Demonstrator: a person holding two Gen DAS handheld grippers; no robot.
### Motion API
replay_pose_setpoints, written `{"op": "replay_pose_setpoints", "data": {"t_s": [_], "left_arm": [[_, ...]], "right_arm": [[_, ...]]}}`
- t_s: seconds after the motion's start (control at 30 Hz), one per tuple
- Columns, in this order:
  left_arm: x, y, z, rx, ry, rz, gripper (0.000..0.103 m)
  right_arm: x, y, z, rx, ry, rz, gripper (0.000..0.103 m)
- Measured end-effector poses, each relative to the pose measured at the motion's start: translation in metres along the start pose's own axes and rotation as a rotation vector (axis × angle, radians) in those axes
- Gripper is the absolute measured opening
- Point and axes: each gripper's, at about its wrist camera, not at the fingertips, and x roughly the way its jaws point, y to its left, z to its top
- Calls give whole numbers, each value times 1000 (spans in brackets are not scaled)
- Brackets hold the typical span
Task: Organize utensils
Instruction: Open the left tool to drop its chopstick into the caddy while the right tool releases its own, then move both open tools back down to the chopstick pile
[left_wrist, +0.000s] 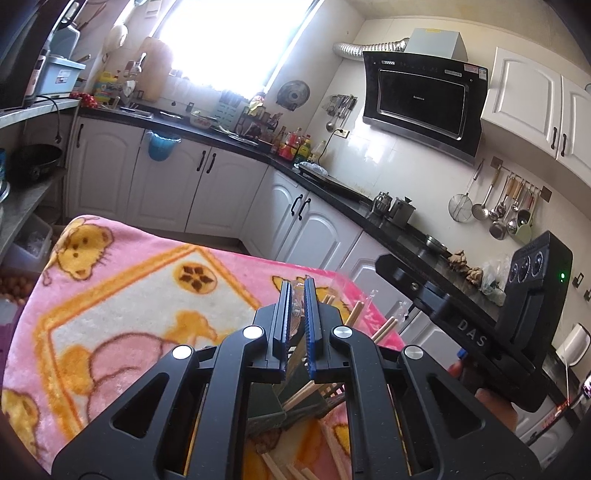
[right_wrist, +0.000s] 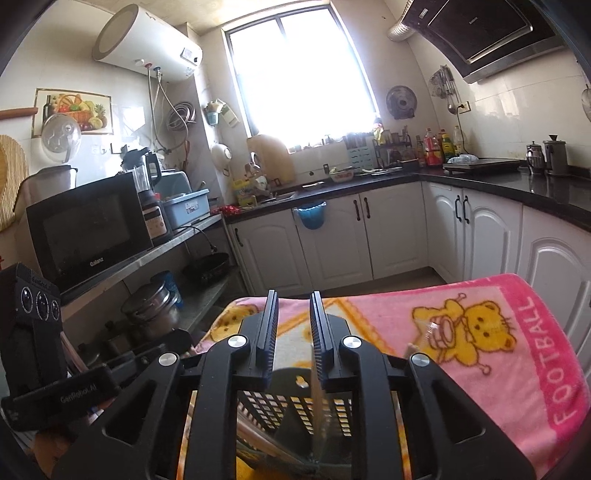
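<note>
Sorting utensils at the blanket-covered desk

Left gripper (left_wrist: 297, 295): clenched on a clear-wrapped utensil (left_wrist: 295, 314), at 12 o'clock over the pink blanket (left_wrist: 122, 295).
Right gripper (right_wrist: 293, 325): released, jaws apart, one chopstick (right_wrist: 317, 402) blurred below them.
Black perforated basket (right_wrist: 291, 410): beneath the right gripper.
Loose chopsticks (left_wrist: 384, 328): at 2 o'clock of the left gripper, on the blanket.

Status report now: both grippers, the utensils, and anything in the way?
Left gripper shut on clear wrapper. Right gripper open above black basket. Chopsticks on blanket. Nothing blocking.
</note>
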Motion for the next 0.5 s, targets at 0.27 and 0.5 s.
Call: {"op": "replay_pose_setpoints", "data": {"t_s": [0.27, 0.5], "left_arm": [[-15, 1, 0, 2, -26, 9, 34], [-33, -6, 0, 16, -52, 18, 55]], "right_arm": [[-19, -12, -11, 18, 37, -51, 30], [-35, -22, -22, 33, 75, -83, 37]]}}
